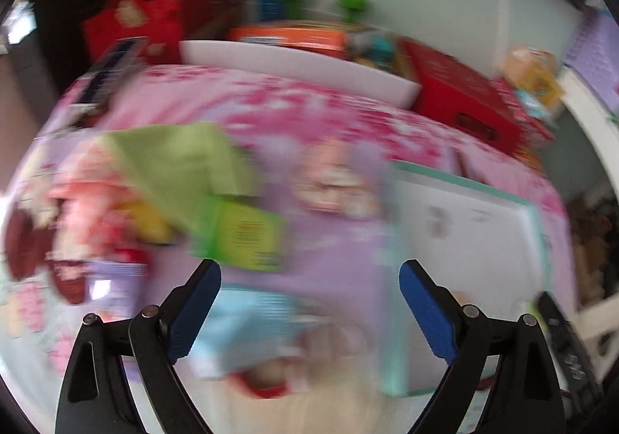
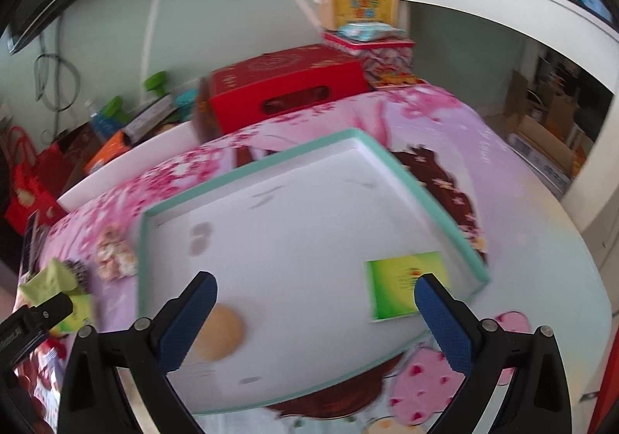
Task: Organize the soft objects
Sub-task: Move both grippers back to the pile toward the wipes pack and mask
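In the left wrist view, badly blurred, a red bag (image 1: 133, 22) stood at the upper left beyond the pink flowered bedcover (image 1: 294, 105). At the left edge of the frame lay a heap of soft things too smeared to name, with a green cloth (image 1: 182, 159) across its top and a green and yellow packet (image 1: 247, 236) just below and to the right of the cloth. The left gripper (image 1: 310, 312) filled the bottom of the frame, its blue pads (image 1: 195, 312) standing wide apart with nothing pressed between them; a pale blue blurred thing (image 1: 247, 333) showed in the gap, and whether it touched either pad could not be told. At the right lay a white tray (image 1: 460, 248) with a mint rim, and a red box (image 1: 460, 97) sat above it at the far edge of the bed.

In the right wrist view the tip of the other gripper poked in at the lower left edge, next to the green cloth (image 2: 48, 281). The tray (image 2: 247, 167) took up the middle of the frame, resting on the bedcover (image 2: 433, 113). A round tan bun-like thing (image 2: 218, 333) lay inside the tray at its lower left, just beside the left pad of the right gripper (image 2: 315, 322). That gripper's fingers (image 2: 445, 323) were spread wide and held nothing. A green and yellow packet (image 2: 406, 285) lay inside the tray at the lower right corner, partly behind the right pad. The red box (image 2: 286, 86) stood at the upper middle.
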Motion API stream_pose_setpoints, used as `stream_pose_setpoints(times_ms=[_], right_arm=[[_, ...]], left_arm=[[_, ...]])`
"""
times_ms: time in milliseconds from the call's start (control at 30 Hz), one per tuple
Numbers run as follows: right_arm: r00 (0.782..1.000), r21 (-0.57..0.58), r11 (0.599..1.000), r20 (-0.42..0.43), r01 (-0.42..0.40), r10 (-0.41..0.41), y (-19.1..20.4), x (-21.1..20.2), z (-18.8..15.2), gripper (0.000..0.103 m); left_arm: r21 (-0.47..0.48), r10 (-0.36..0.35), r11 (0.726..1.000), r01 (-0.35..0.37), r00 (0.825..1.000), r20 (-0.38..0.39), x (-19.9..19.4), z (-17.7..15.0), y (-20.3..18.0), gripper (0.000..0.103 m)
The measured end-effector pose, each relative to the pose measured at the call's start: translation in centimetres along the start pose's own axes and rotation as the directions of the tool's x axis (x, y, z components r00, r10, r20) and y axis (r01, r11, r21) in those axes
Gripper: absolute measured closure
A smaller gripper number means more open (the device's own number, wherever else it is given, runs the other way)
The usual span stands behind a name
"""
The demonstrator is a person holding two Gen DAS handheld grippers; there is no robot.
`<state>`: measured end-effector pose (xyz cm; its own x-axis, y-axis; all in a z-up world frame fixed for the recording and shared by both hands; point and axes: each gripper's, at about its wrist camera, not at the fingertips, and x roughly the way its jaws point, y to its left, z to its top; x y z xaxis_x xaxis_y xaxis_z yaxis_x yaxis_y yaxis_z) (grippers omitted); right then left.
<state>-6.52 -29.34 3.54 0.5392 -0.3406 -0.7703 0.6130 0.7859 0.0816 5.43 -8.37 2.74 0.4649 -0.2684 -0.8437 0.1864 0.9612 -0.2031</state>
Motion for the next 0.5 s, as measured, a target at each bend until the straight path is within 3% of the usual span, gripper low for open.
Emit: stream_pose_setpoints(times_ms=[133, 200, 400, 500], right_arm=[[0.997, -0.067, 0.995, -0.005, -0.076, 0.076, 3.7, -0.4, -0.3, 0.000], [0.993, -0.095, 0.989, -0.012, -0.118, 0.117, 5.5, -0.6, -0.7, 0.000], [0.971, -0.217, 0.947, -0.047, -0.238, 0.233, 11.5, -1.4, -2.5, 0.000], [0.960, -0.271, 0.921, -0.066, -0.279, 0.271, 13.9, -1.6, -3.5, 0.000]], left_arm=[[-0.055, 0.205, 0.977, -0.205, 0.979, -0.001, -1.4, 0.6, 4.7, 0.009], [-0.094, 0.266, 0.960, -0.265, 0.964, -0.001, -2.2, 0.7, 6.9, 0.009], [-0.261, 0.289, 0.926, -0.275, 0.957, 0.017, -5.0, 0.4, 13.0, 0.007], [-0.297, 0.285, 0.917, -0.265, 0.958, 0.027, -5.7, 0.0, 14.3, 0.003]])
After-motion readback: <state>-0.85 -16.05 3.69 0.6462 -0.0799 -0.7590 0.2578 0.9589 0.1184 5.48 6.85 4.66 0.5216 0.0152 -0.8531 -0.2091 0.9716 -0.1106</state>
